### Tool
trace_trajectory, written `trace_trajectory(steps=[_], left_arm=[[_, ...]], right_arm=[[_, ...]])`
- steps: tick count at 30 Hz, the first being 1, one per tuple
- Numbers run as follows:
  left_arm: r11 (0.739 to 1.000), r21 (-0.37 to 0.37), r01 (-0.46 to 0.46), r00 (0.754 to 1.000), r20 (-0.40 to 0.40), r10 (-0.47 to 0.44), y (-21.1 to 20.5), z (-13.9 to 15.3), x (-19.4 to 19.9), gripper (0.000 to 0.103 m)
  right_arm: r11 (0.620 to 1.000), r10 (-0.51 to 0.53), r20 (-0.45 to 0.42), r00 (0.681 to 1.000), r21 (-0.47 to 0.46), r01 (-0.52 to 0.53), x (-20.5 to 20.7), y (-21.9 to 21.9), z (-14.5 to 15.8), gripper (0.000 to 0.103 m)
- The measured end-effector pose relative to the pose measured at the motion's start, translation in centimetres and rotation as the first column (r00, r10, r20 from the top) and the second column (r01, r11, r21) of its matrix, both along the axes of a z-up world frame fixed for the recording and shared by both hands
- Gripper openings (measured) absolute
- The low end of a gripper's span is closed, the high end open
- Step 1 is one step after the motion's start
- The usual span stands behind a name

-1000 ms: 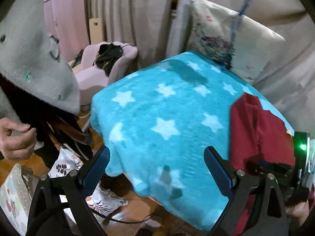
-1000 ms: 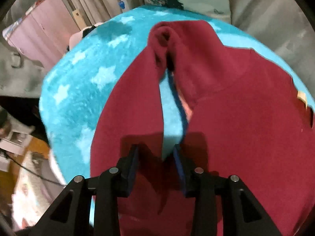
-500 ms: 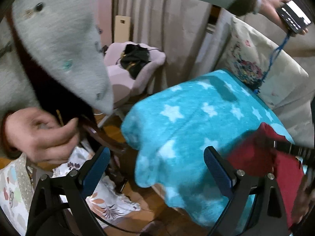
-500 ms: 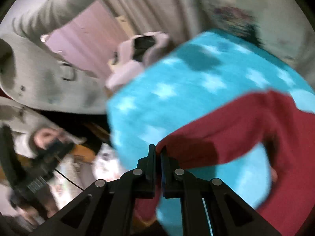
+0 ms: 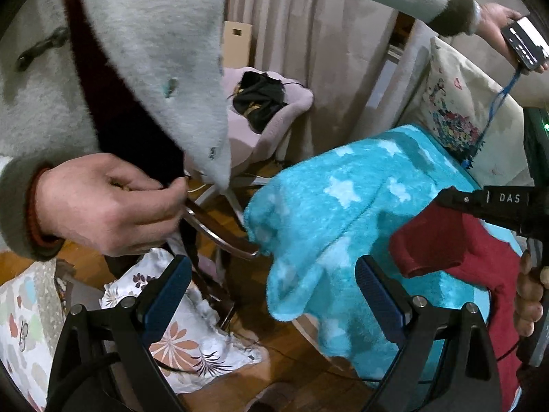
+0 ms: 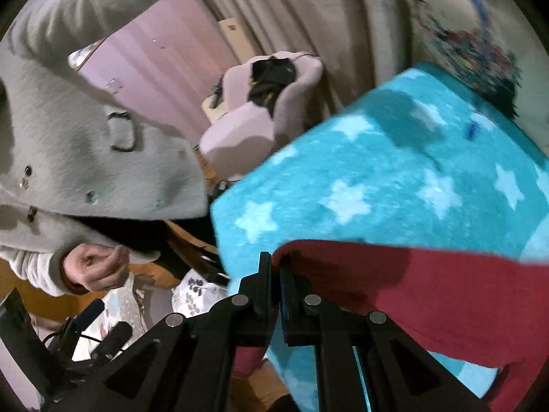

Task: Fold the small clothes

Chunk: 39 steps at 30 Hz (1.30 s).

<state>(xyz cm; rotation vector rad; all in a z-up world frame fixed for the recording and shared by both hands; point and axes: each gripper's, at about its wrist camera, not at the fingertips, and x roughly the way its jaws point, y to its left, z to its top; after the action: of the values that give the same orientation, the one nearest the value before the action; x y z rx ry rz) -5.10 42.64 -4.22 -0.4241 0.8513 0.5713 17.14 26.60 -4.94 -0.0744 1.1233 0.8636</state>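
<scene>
A dark red garment (image 6: 446, 295) lies on a turquoise star-patterned blanket (image 6: 394, 178). My right gripper (image 6: 276, 274) is shut on the garment's edge and holds it lifted over the blanket's left side. In the left wrist view the garment (image 5: 456, 243) hangs from the right gripper's black body (image 5: 490, 202) at the right. My left gripper (image 5: 274, 288) is open and empty, off the blanket's (image 5: 343, 213) near-left corner, over the floor.
A bystander in a grey coat (image 5: 137, 55) stands close on the left, one hand (image 5: 103, 206) near my left gripper, the other holding a phone (image 5: 525, 48). A pink chair (image 5: 271, 116) and curtains stand behind. Floral cushions (image 5: 178, 336) lie on the wooden floor.
My right gripper closed on the red garment's edge and pulled it up and left across the blanket. My left gripper drew back left off the blanket, staying open.
</scene>
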Motion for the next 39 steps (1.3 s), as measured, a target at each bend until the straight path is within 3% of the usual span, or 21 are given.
trace_trajectory(steps=[4,8,12,15,18,19,21,23,24,25,27,28,32,34,39], left_arm=[[0.997,-0.01,0.072,0.997,0.018,-0.072,-1.4,0.2,1.8,0.096],[0.989,-0.008,0.15,0.988,0.036,-0.15,-3.2,0.4,3.3,0.096],[0.974,-0.013,0.224,0.974,0.048,-0.224,-5.2,0.7,4.9,0.096],[0.959,-0.011,0.282,0.958,0.05,-0.281,-7.0,0.8,6.1,0.096],[0.943,-0.007,0.333,0.942,0.042,-0.332,-8.8,0.8,7.0,0.096],[0.939,-0.005,0.345,0.938,0.04,-0.345,-9.4,0.8,7.2,0.096],[0.927,-0.003,0.376,0.926,0.037,-0.376,-10.6,0.7,7.7,0.096],[0.914,0.0,0.405,0.914,0.035,-0.405,-12.0,0.9,8.1,0.096],[0.91,0.003,0.415,0.909,0.034,-0.415,-12.4,0.9,8.3,0.096],[0.905,0.009,0.426,0.904,0.033,-0.426,-13.0,1.0,8.4,0.096],[0.897,0.012,0.442,0.897,0.027,-0.442,-13.8,1.0,8.5,0.096],[0.894,0.01,0.447,0.894,0.025,-0.447,-14.2,0.9,8.6,0.096],[0.887,0.01,0.462,0.887,0.016,-0.462,-15.4,0.8,8.7,0.096],[0.884,0.01,0.467,0.884,0.012,-0.467,-16.0,0.7,8.8,0.096],[0.878,0.008,0.479,0.878,0.003,-0.479,-17.4,0.6,8.6,0.096]], right_arm=[[0.999,-0.048,-0.006,0.999,0.014,0.048,0.8,-2.9,0.6,0.004],[0.994,-0.105,0.042,0.994,0.016,0.105,0.8,-8.3,2.2,0.004],[0.974,-0.227,0.059,0.972,0.01,0.227,1.0,-16.9,3.4,0.004],[0.928,-0.369,0.085,0.926,-0.029,0.372,1.0,-25.0,3.6,0.004],[0.84,-0.532,0.081,0.843,-0.077,0.538,1.1,-33.1,2.4,0.004],[0.794,-0.587,0.102,0.803,-0.118,0.596,1.1,-35.6,1.8,0.004],[0.666,-0.683,0.185,0.707,-0.24,0.706,1.4,-39.8,0.1,0.005],[0.503,-0.757,0.267,0.597,-0.346,0.792,1.7,-43.5,-1.7,0.009],[0.472,-0.788,0.258,0.559,-0.329,0.818,1.3,-45.1,-2.0,0.009],[0.47,-0.815,0.224,0.535,-0.286,0.835,1.0,-46.4,-2.0,0.011],[0.476,-0.86,0.121,0.496,-0.165,0.864,-0.1,-48.5,-1.7,0.03],[0.464,-0.876,0.091,0.475,-0.114,0.878,-0.8,-49.5,-1.6,0.045],[0.426,-0.903,0.03,0.428,-0.055,0.903,-2.5,-50.8,-2.3,0.048],[0.43,-0.902,-0.003,0.431,-0.045,0.901,-2.9,-51.1,-3.4,0.048],[0.46,-0.887,0.009,0.462,-0.053,0.886,-2.7,-50.2,-5.0,0.051]])
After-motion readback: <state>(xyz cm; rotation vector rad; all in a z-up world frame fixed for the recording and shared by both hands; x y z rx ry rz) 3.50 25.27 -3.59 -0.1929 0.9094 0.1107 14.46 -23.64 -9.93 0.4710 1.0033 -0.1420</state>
